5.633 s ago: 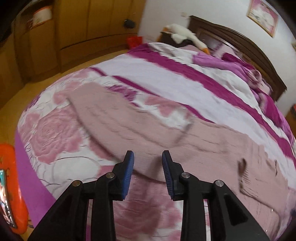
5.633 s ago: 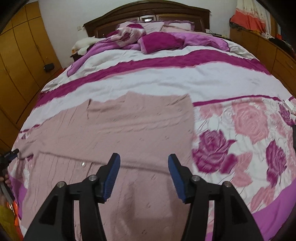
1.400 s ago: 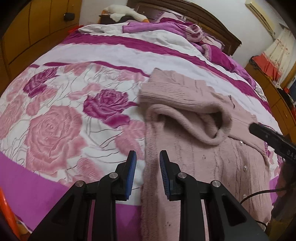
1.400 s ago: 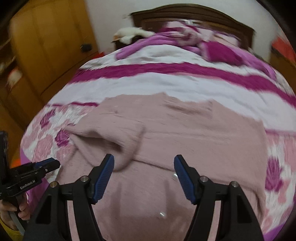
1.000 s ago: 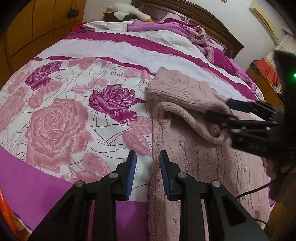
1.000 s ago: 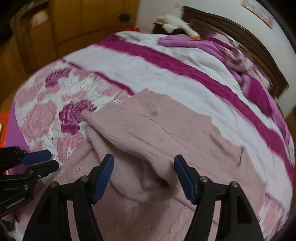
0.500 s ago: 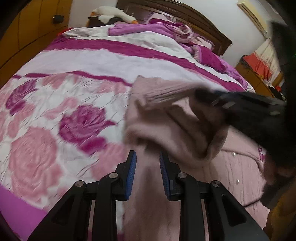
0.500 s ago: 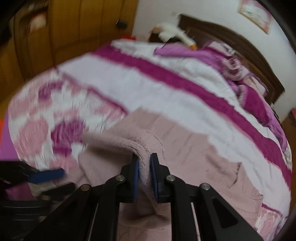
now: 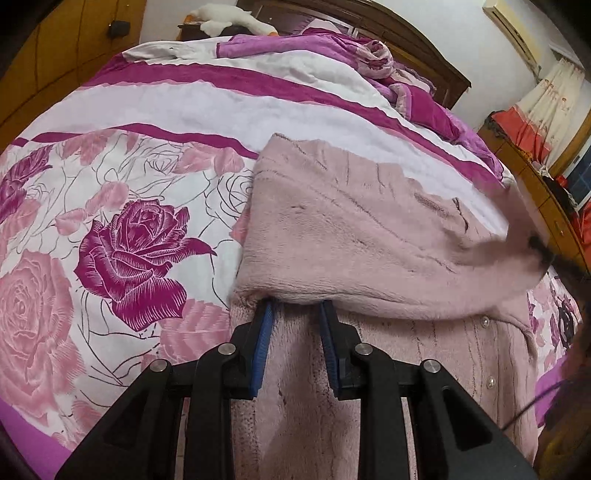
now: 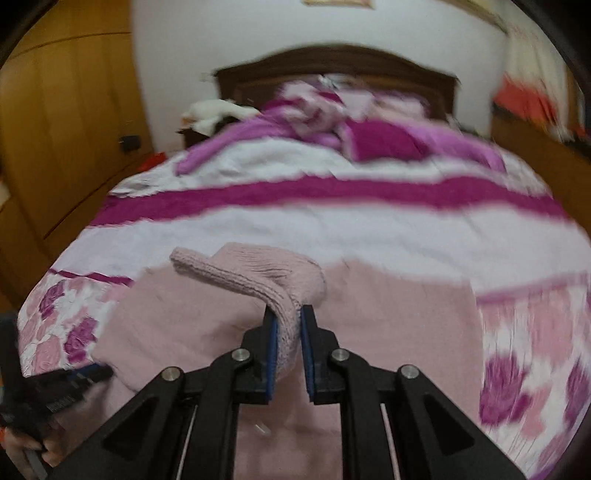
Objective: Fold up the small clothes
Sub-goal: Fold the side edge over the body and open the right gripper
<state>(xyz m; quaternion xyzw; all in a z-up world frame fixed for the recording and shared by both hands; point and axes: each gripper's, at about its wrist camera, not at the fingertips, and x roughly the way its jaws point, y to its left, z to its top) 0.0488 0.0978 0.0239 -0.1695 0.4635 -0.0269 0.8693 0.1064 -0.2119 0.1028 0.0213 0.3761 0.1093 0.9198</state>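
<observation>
Between the blue pads of the right gripper (image 10: 287,328) sits a knitted cuff, pinched tight — those jaws are clamped on the sleeve (image 10: 255,273) of the pink cardigan (image 10: 388,314), and the cuff curls up and away to the left above the rest of the garment. Over on the left gripper (image 9: 295,314), the jaws stand narrowly apart with nothing squeezed between them; the tips are tucked just under the fuzzy edge of the raised sleeve (image 9: 362,240), which drapes across from the far left shoulder towards the right edge of that view, where it blurs out. Below that fold, the cardigan's (image 9: 424,362) front lies flat, ribbed knit, small pale buttons (image 9: 484,323) running down its right side. All of it rests on the near part of the bed (image 9: 184,107), on a quilt printed with big pink and magenta roses (image 9: 136,254), then white and magenta stripes further up. At the head end, rumpled purple bedding (image 10: 380,140) piles against a dark wooden headboard (image 10: 332,66). A white soft toy (image 9: 236,16) lies by the top left corner of the bed, and yellow wooden wardrobes (image 10: 70,118) line the left wall. Motion blur smears much of the right wrist view.
</observation>
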